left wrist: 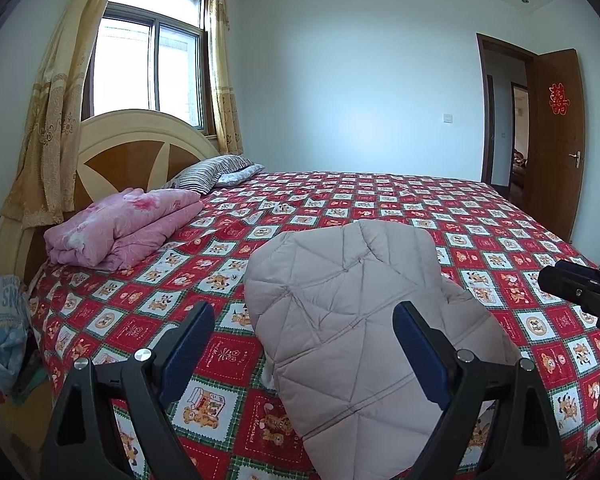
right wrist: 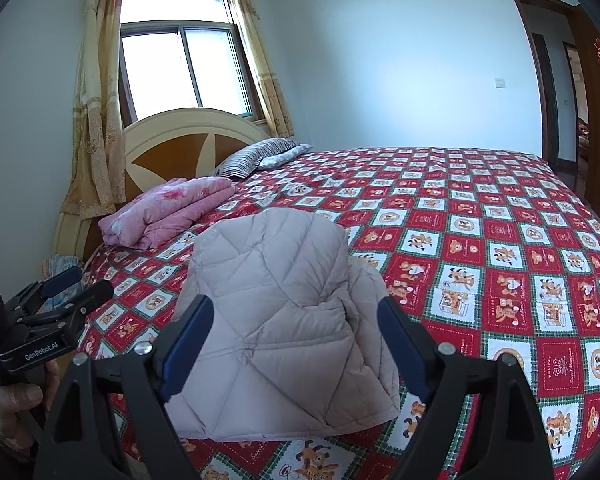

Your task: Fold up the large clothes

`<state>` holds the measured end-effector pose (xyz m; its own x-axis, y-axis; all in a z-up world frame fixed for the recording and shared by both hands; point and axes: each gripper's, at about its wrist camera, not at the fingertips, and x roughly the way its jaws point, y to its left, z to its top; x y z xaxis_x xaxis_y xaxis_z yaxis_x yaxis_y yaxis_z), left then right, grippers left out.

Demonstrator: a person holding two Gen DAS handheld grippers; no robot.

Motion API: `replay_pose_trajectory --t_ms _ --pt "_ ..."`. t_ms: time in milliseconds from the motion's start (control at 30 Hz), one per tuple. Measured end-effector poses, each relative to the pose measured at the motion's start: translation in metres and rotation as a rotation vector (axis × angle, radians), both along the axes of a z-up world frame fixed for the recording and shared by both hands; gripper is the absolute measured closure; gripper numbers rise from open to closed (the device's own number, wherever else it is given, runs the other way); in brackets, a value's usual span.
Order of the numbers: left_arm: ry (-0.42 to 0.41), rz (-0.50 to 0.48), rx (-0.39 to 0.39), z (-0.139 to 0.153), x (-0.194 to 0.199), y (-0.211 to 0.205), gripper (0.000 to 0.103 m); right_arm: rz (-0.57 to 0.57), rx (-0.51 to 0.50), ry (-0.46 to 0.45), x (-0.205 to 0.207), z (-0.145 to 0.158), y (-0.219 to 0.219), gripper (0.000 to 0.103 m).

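Note:
A beige quilted padded jacket (left wrist: 352, 312) lies folded into a compact bundle on the red patterned bedspread (left wrist: 480, 232), near the bed's front edge. It also shows in the right wrist view (right wrist: 276, 312). My left gripper (left wrist: 304, 344) is open and empty, its blue-padded fingers (left wrist: 188, 344) held above and in front of the jacket. My right gripper (right wrist: 296, 336) is open and empty, also just before the jacket. The right gripper shows at the right edge of the left wrist view (left wrist: 580, 292). The left gripper shows at the left of the right wrist view (right wrist: 60, 300).
A folded pink quilt (left wrist: 124, 228) and a striped pillow (left wrist: 212, 172) lie by the wooden headboard (left wrist: 140, 148). Clothes hang beside the bed at left (left wrist: 8, 332). A window with yellow curtains (left wrist: 60, 100) is behind. A brown door (left wrist: 556, 140) stands open at right.

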<state>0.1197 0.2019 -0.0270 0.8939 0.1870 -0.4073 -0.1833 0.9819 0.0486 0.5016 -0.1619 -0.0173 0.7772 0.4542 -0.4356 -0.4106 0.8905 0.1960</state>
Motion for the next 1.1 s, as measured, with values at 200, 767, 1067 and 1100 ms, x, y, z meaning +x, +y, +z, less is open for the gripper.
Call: replay_pose_trajectory --t_ms 200,767,1067,1100 --pt "-0.004 0.003 0.000 0.0001 -0.0006 0.0006 0.012 0.001 0.002 0.000 -0.0011 0.0002 -0.0012 0.016" --pt "0.005 0.014 0.016 -0.0012 0.0013 -0.0008 0.012 -0.008 0.007 -0.002 -0.0047 -0.0003 -0.0028 0.016" --pt "-0.008 0.038 0.033 0.0024 -0.0003 -0.0014 0.011 -0.005 0.007 -0.020 -0.0066 0.0032 -0.0030 0.014" --pt "-0.013 0.037 0.034 0.0030 -0.0009 -0.0023 0.010 -0.004 0.006 -0.023 -0.0072 0.0039 -0.0027 0.014"
